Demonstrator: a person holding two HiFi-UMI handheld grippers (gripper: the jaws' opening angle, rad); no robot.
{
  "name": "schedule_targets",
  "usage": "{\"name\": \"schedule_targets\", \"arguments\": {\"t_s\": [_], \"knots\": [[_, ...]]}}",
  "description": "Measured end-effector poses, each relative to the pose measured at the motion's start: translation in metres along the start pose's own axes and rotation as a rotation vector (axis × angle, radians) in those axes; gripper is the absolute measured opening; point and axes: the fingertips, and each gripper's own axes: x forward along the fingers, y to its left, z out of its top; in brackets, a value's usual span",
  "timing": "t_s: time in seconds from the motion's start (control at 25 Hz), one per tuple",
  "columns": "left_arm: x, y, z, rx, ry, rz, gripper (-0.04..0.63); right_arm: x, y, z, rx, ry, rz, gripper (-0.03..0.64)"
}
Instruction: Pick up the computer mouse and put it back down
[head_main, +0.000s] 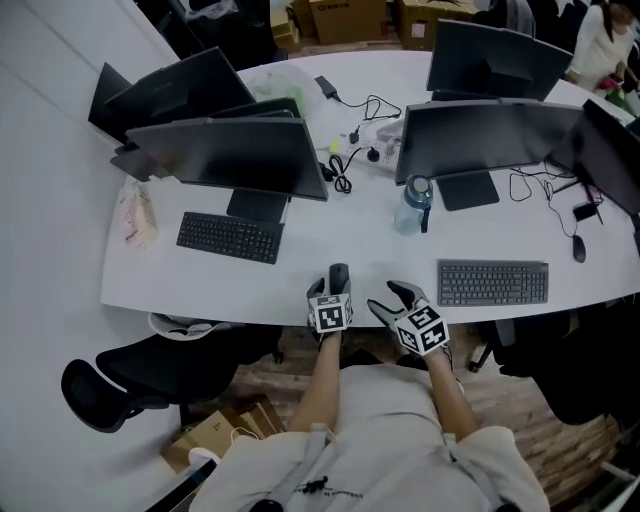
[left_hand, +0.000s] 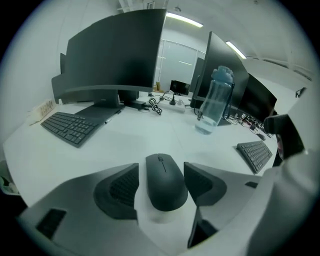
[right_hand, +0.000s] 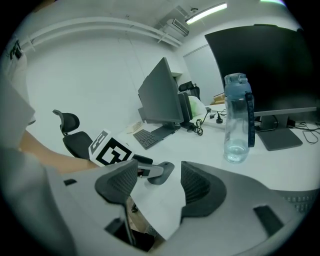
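Mouse (left_hand: 165, 180) on desk (left_hand: 150, 135), flanked by left gripper's (left_hand: 161, 175) parted jaws — no squeeze; right gripper (right_hand: 159, 176) agape too, empty.

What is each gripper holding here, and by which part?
The left gripper brackets the computer mouse across its two long sides; whether the jaws actually press it cannot be told. The right gripper holds nothing, jaws apart.

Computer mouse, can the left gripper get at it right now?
Probably yes. The computer mouse lies on the desk between the open jaws of the left gripper, with nothing in the way; the right gripper is off to the side, empty.
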Motion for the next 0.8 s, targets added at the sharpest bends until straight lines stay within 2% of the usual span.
{"name": "schedule_targets", "arguments": {"t_s": [0.2,0.28,0.4,0.52,0.68,0.8], "knots": [[0.024,-0.006,-0.013,0.022,0.05,-0.034,0.302,-0.001,-0.008,0.008,0.011,-0.019,-0.053,0.279],[0.028,-0.002,-0.008,0.031,0.043,-0.029,0.305,0.0,-0.006,0.011,0.012,-0.023,-0.059,0.279],[0.026,-0.001,-0.011,0.031,0.093,-0.018,0.305,0.0,-0.004,0.013,0.023,-0.038,-0.064,0.279],[0.037,-0.005,-0.007,0.056,0.079,-0.017,0.305,0.0,-0.007,0.012,0.013,-0.034,-0.084,0.278],[0.036,0.005,-0.005,0.012,0.098,0.026,0.305,0.0,-0.002,0.01,-0.004,-0.01,-0.089,0.252],[0.036,0.002,-0.005,0.0,0.091,0.028,0.304,-0.005,0.0,0.003,0.0,-0.002,-0.095,0.249]]}}
